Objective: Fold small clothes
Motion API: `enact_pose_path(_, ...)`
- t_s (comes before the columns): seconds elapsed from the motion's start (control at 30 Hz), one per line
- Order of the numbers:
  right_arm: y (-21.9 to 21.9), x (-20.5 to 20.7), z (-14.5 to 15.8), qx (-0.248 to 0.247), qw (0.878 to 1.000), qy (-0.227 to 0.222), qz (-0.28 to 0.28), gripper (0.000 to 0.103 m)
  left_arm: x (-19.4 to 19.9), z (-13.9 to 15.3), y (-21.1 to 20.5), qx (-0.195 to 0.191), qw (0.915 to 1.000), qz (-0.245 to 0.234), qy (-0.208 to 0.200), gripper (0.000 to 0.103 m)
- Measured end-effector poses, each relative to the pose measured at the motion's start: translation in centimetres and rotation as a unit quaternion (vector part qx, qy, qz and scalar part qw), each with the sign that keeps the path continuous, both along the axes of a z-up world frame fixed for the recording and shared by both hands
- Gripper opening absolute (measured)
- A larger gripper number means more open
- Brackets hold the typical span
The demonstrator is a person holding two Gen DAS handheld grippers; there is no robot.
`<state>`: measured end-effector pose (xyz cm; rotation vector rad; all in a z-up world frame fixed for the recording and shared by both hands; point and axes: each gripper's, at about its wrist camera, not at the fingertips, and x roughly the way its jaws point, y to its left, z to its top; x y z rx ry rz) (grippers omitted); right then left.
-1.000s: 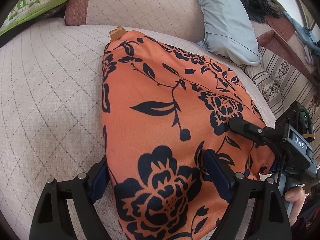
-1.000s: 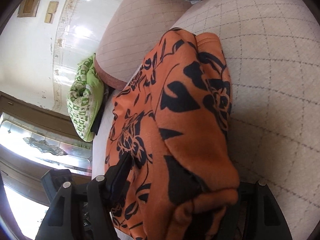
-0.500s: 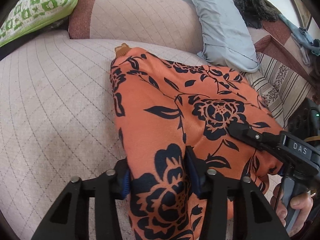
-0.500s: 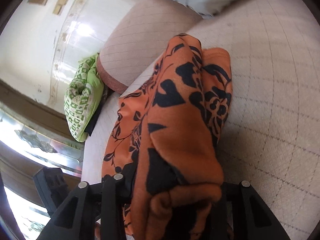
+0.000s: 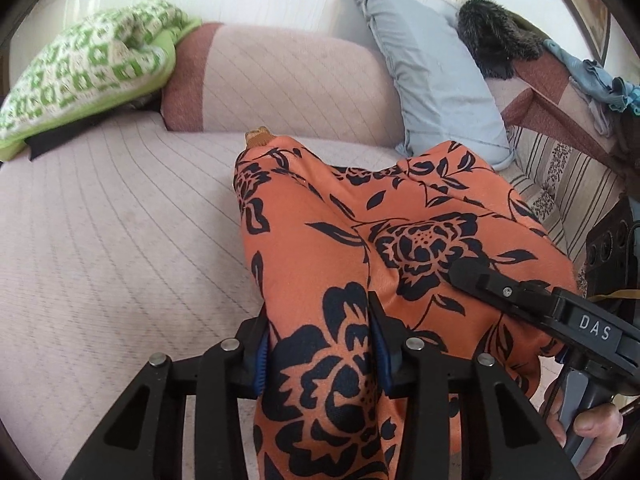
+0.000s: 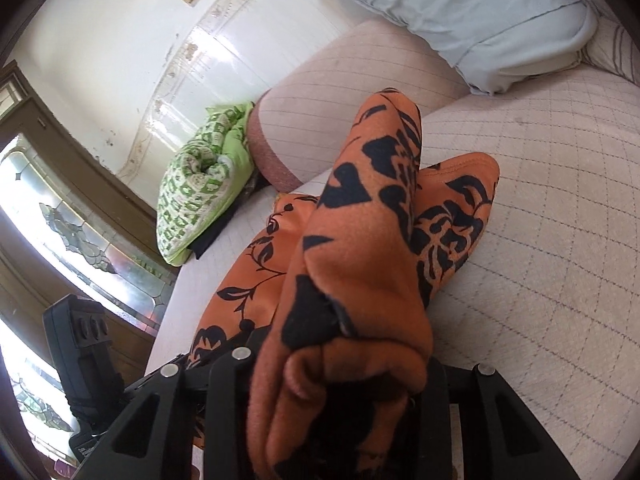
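Now both claws grip the orange garment [image 5: 344, 248] over the sofa seat [image 5: 120, 240].
Left claw [image 5: 320, 344] and right claw [image 6: 340, 376] have just been closing and now clamp bunched near edges; far cloth trails onto the seat, near the grey pillow [image 5: 432, 80].
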<state>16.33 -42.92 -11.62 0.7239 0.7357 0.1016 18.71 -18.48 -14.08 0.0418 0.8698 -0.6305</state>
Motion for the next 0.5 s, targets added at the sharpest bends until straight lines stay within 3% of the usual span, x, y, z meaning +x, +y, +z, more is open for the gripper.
enact_pose_path(0.17, 1.5, 0.0, 0.7, 0.03, 0.999, -0.022, 0.012, 0.038, -1.0, 2.4, 2.3, -0.013, 0.9994, 0.016, -0.026, 0.042)
enact_pose_path(0.3, 3.2, 0.2, 1.2, 0.052, 0.998, -0.036, 0.027, 0.038, -1.9, 3.8, 4.2, -0.002, 0.9983, 0.029, -0.051, 0.042)
enact_pose_path(0.5, 6.3, 0.7, 0.3, 0.086, 0.995, -0.03, 0.042, 0.038, -1.6, 3.3, 7.6, 0.008, 0.9972, 0.057, -0.048, 0.041)
